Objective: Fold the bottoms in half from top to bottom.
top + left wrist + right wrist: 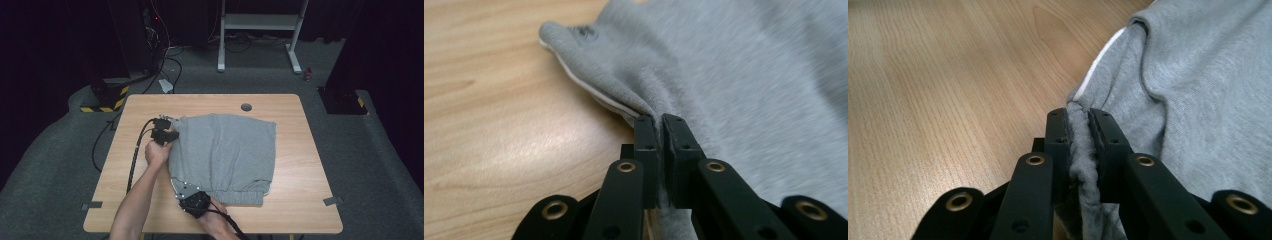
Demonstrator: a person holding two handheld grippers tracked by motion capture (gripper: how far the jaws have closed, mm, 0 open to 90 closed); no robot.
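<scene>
A grey sweatshirt-like garment (225,155) lies folded on the wooden table (300,145). My left gripper (172,134) is at the garment's far left corner, shut on a pinch of its edge (644,107); a white inner trim shows along that edge. My right gripper (184,192) is at the near left corner, shut on a bunched fold of the grey cloth (1080,145). In the left gripper view the gripper (659,120) has cloth squeezed between its jaws. In the right gripper view the gripper (1079,115) holds a thicker ridge of fabric.
A round cable hole (246,107) sits near the table's far edge. Bare wood lies left of the garment (120,165) and to its right. Beyond the table stand a white desk frame (260,30) and dark equipment with cables (150,45). The left gripper's cable (135,155) trails over the left side.
</scene>
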